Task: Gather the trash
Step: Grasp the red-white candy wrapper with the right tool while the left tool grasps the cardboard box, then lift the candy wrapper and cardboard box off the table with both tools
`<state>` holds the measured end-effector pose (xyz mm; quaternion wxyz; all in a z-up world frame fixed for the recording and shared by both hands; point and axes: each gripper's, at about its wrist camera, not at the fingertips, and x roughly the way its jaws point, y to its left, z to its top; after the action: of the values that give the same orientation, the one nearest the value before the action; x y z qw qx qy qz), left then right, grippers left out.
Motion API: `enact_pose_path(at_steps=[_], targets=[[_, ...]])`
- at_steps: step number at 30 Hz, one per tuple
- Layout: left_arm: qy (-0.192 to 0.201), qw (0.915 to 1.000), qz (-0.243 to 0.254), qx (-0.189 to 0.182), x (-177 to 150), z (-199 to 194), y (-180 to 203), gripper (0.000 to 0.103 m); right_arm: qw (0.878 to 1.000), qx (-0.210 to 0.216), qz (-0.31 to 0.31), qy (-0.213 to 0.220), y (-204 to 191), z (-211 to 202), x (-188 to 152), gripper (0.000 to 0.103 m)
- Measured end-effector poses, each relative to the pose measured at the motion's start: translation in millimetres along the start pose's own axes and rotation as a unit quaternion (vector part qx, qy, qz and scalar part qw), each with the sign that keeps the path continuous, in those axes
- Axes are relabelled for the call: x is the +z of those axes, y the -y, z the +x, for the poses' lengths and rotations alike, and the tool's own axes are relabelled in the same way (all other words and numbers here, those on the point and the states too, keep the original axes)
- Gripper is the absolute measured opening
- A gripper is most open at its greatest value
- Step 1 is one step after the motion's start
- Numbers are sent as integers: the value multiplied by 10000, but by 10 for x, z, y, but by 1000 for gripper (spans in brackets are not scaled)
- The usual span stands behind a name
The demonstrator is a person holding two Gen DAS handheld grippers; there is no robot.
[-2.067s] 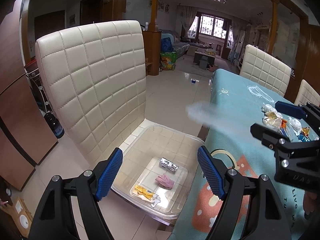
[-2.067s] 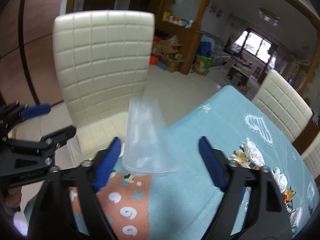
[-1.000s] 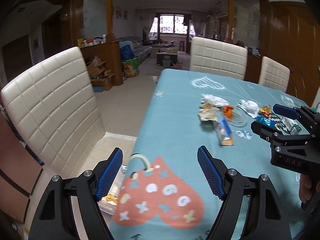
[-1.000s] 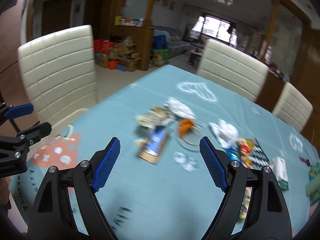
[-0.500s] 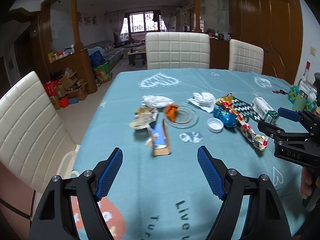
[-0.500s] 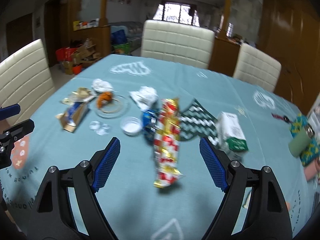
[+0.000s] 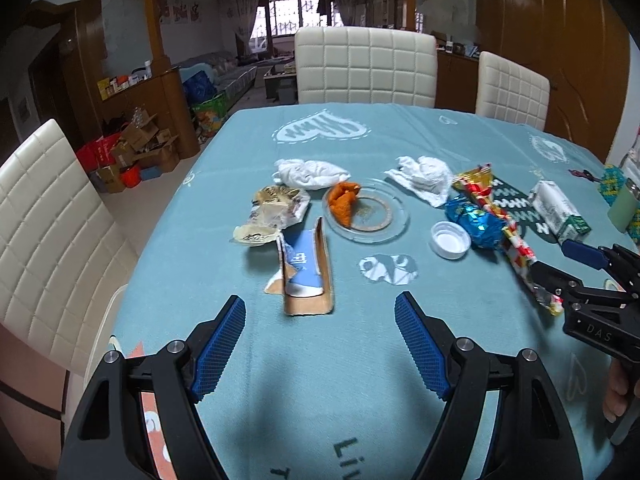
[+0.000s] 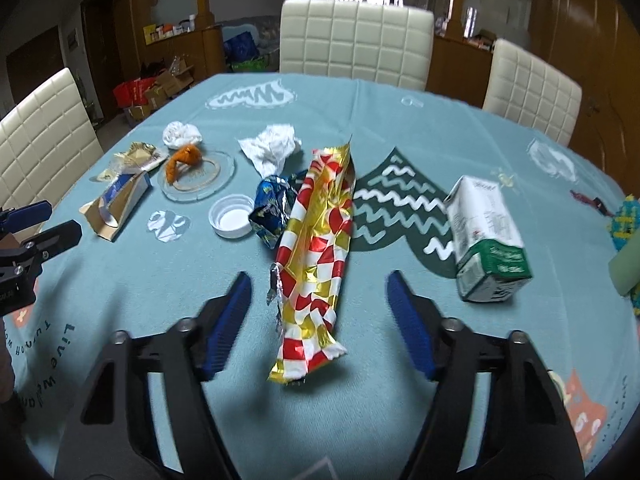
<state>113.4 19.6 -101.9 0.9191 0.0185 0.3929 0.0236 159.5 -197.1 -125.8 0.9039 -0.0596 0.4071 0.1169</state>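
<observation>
Right now my right tool (image 8: 319, 312) straddled the red-and-gold wrapper (image 8: 316, 240) on the bench (image 8: 400, 420). Its jaws had just been closing, with the wrapper's near end between the pads (image 8: 230, 316) but not pinched yet, so nothing was held. My left tool (image 7: 320, 344) sat wide open and empty, hovering short of the torn cardboard box (image 7: 306, 276).

Wrapper lay flat near the bench middle, long axis running away from me toward the far chair, leaning slightly right; torn open mouth at the far end, crimped end nearest the right tool. Its left edge touched the blue foil wrapper (image 8: 272, 208); the white cap (image 8: 232, 216) sat just beside that, and the milk carton (image 8: 486, 240) lay apart on the right.

My read on doing this well: pinch across the short axis, low against the cloth, a little in from the crimped end so the foil would not slide out. Keep the left pad clear of the blue foil. Lift straight up before swinging away, since the long tail will flop.
</observation>
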Motion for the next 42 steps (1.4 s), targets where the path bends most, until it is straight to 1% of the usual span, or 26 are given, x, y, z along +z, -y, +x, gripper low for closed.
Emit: enact_pose_path(at_steps=[1,2,3,4,5,6,11,13,15,18,19,20,21,22,24,26,34,42], targets=[[-44,10000,-36,29,14,53,-30,75,9999,71,41,-116,14,64,-4,49],[-82,9999,-72,30,23,96,-59,75,9996,150,82,-238,27,125,-8,38],[-130,9998,-116,22,31,146,-78,75,9990,202,118,-369,42,193,-17,36],[-199,9997,-171,10,45,216,-107,75,9989,198,138,-412,50,225,-16,30],[-244,9995,-204,11,60,262,-129,75,9989,168,206,-378,76,242,-17,25],[-282,9993,-233,16,72,313,-146,75,9991,125,292,-294,109,232,-12,24],[-487,9979,-431,-16,161,582,-235,75,9982,-79,559,184,242,102,83,23],[-538,9973,-491,-67,180,657,-239,75,9981,-30,543,279,255,80,118,23],[-549,9972,-492,-86,174,706,-220,75,9984,-75,490,281,234,93,141,23],[-632,9975,-297,-138,144,749,-152,75,9986,-54,474,207,217,159,152,23],[-601,9979,-216,-140,135,734,-124,71,9987,-44,484,177,210,182,152,23],[-563,9982,-133,-172,128,711,-98,65,9987,-31,488,160,214,198,157,23],[-553,9982,-80,-209,129,700,-81,50,9987,-18,487,143,211,206,154,23],[-552,9981,-24,-263,126,682,-64,39,9988,-9,475,134,203,206,149,23],[-480,9981,62,-380,132,628,-39,36,9990,-8,422,153,169,171,151,23],[-346,9984,153,-413,122,528,-26,36,9991,-20,366,201,124,121,150,23],[125,9989,335,-295,59,111,-33,35,9992,13,146,370,-86,-123,138,23],[343,9990,207,-200,3,-127,-247,36,9984,70,-202,529,-408,-338,111,23]])
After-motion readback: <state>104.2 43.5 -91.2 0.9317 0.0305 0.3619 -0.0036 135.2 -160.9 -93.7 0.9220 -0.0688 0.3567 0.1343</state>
